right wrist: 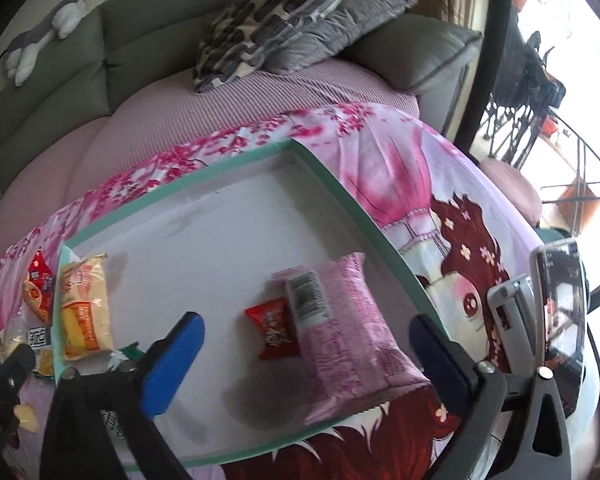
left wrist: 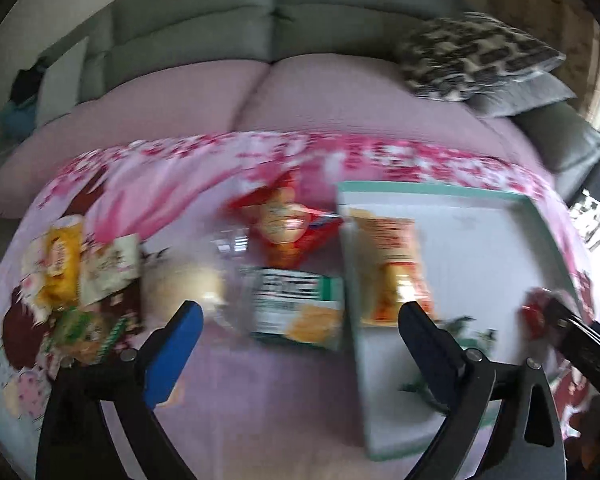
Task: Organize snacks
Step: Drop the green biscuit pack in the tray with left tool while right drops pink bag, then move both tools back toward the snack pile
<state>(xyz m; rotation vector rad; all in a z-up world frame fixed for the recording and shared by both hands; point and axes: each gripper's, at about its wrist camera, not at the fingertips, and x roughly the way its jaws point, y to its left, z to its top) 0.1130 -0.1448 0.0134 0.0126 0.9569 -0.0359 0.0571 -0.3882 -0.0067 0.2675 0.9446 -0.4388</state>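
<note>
My left hand-held gripper (left wrist: pixel 300 312) and right hand-held gripper (right wrist: pixel 308 328) gape empty above the tray (right wrist: pixel 236 184); pink packet (right wrist: pixel 348 328) inside.

Two close wrist views, angled down — shared tray (left wrist: pixel 440 194) (right wrist: pixel 204 184).

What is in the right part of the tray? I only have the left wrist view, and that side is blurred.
Observer: A pink packet lies there, barcode side up, inside the teal-rimmed tray.
Operator: Anything beside it?
Observer: A small red packet, right against the pink packet's left edge.
Operator: Is the right gripper holding either one?
Observer: No. The right gripper is open; both packets show between its fingers, and neither is gripped.
</note>
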